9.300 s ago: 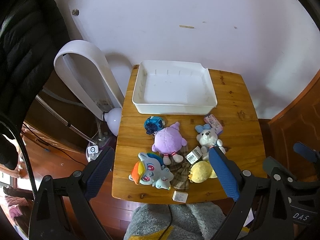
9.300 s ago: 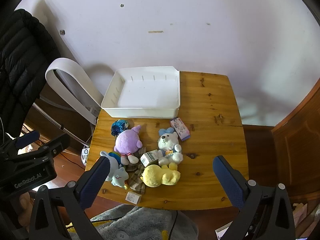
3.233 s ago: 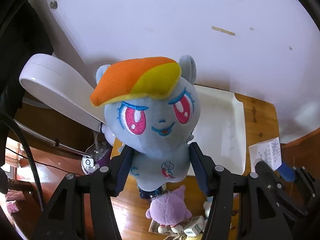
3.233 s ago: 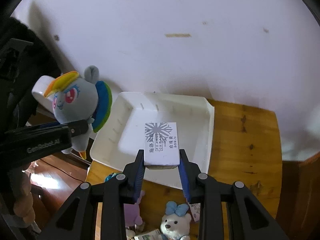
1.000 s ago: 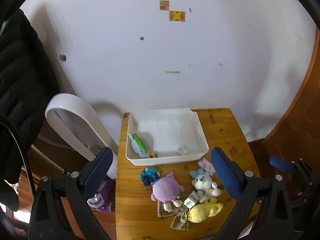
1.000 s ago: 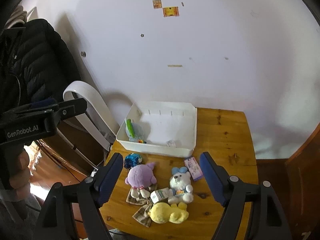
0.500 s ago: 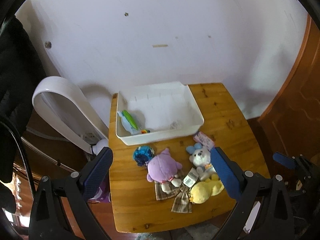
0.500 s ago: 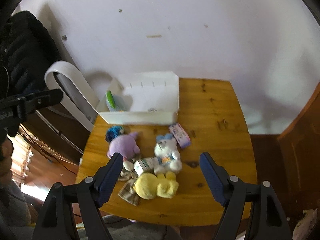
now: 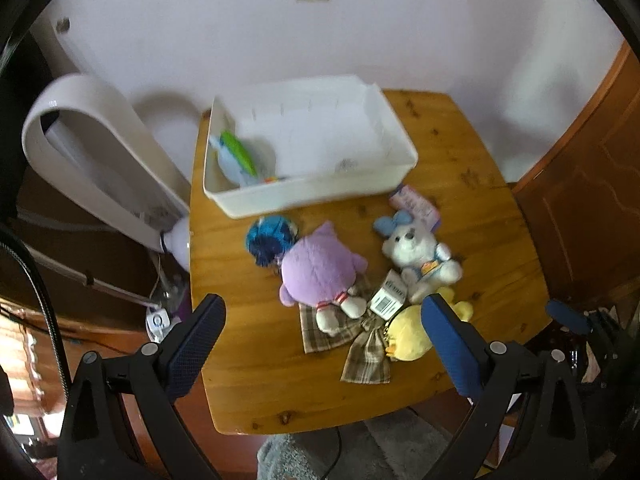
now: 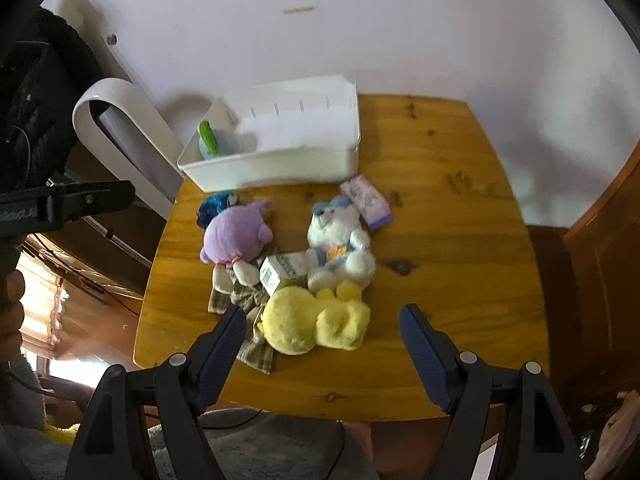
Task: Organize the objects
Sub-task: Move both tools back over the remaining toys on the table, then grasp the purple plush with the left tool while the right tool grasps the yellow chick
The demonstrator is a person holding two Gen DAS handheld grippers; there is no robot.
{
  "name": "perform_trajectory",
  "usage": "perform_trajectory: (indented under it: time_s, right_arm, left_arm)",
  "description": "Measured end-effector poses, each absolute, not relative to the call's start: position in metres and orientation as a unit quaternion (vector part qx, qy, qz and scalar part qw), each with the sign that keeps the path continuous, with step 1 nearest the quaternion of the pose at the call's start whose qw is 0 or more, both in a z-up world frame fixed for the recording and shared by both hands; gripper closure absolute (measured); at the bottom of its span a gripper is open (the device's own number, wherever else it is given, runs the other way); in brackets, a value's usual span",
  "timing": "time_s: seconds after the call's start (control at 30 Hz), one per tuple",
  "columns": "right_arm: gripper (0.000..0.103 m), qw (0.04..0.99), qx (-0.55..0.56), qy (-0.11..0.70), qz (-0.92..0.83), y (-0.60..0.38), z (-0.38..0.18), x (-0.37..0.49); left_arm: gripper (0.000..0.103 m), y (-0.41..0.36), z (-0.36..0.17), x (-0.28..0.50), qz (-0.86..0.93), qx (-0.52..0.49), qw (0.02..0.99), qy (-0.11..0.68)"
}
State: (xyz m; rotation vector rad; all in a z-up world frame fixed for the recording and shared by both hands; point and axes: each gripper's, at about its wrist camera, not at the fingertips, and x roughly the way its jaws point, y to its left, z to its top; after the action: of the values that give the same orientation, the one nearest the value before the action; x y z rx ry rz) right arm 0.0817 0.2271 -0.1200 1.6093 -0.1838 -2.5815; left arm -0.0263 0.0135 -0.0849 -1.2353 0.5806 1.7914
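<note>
Wooden table (image 9: pixel 460 152) carries a white bin (image 9: pixel 320 192) at its far side; a blue plush pony (image 9: pixel 234 158) is seen lying in the bin's left end. Just in front of the bin lie a purple plush (image 9: pixel 316 266), a white bear (image 9: pixel 416 252), a yellow duck (image 10: pixel 316 322), a small carton (image 10: pixel 282 272) and a plaid cloth (image 9: pixel 366 354). Left tongs (image 9: pixel 324 344) and right tongs (image 10: pixel 322 346) are held wide apart above the table, nothing gripped.
</note>
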Motion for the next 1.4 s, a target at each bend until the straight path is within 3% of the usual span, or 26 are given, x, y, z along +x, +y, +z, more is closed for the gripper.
perform_trajectory:
  time_s: [0.17, 0.47, 0.73, 0.97, 1.4]
  right_arm:
    - [0.024, 0.065, 0.559, -0.134, -0.816, 0.232, -0.148, 0.079]
    - [0.024, 0.042, 0.6, -0.389, -0.697, 0.27, -0.22, 0.076]
    - [0.023, 0.007, 0.572, -0.52, -0.634, 0.283, -0.256, 0.072]
    - [0.024, -0.026, 0.584, -0.546, -0.601, 0.272, -0.279, 0.06]
    - [0.024, -0.037, 0.598, -0.524, -0.605, 0.26, -0.298, 0.041]
  left_arm:
    - [0.004, 0.019, -0.115, -0.038, 0.696, -0.539, 0.412, 0.234]
    - [0.004, 0.04, -0.163, -0.07, 0.672, -0.6, 0.375, 0.218]
    - [0.004, 0.07, -0.202, -0.089, 0.647, -0.645, 0.362, 0.187]
    - [0.004, 0.087, -0.241, -0.099, 0.624, -0.691, 0.328, 0.162]
    - [0.001, 0.086, -0.286, -0.106, 0.595, -0.74, 0.292, 0.112]
